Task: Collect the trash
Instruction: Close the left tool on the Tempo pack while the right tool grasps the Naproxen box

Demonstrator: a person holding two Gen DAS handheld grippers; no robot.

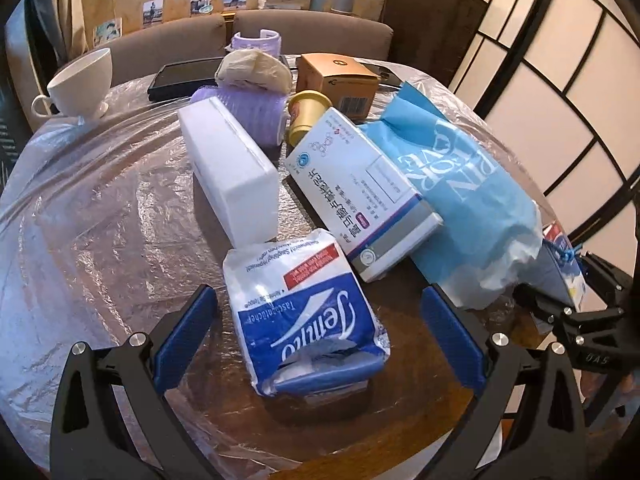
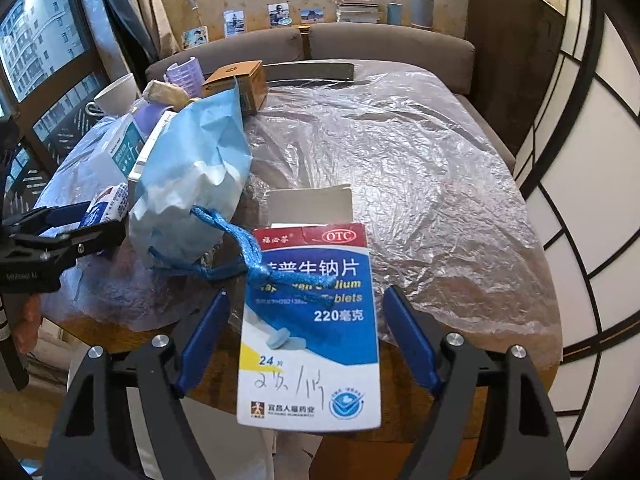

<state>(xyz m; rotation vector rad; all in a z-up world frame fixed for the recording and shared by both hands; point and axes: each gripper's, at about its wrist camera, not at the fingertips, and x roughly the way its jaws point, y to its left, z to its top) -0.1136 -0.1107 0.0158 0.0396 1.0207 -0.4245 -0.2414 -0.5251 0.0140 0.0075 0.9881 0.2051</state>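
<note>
**Both claws spread wide around trash at the near table edge**

The left gripper [image 1: 316, 336] was seen spread wide, nothing held, with a blue-and-white tissue pack [image 1: 306, 316] lying between its fingers near the table's [image 2: 420, 152] near edge. The right gripper [image 2: 306, 338] was likewise spread wide and empty; a blue medicine box [image 2: 312, 332] (top flap open) was seen between its fingers, overhanging the near edge. A blue drawstring of the light blue bag [image 2: 192, 172] was draped across that box. The bag lay beside a white carton [image 1: 360, 196].
</note>
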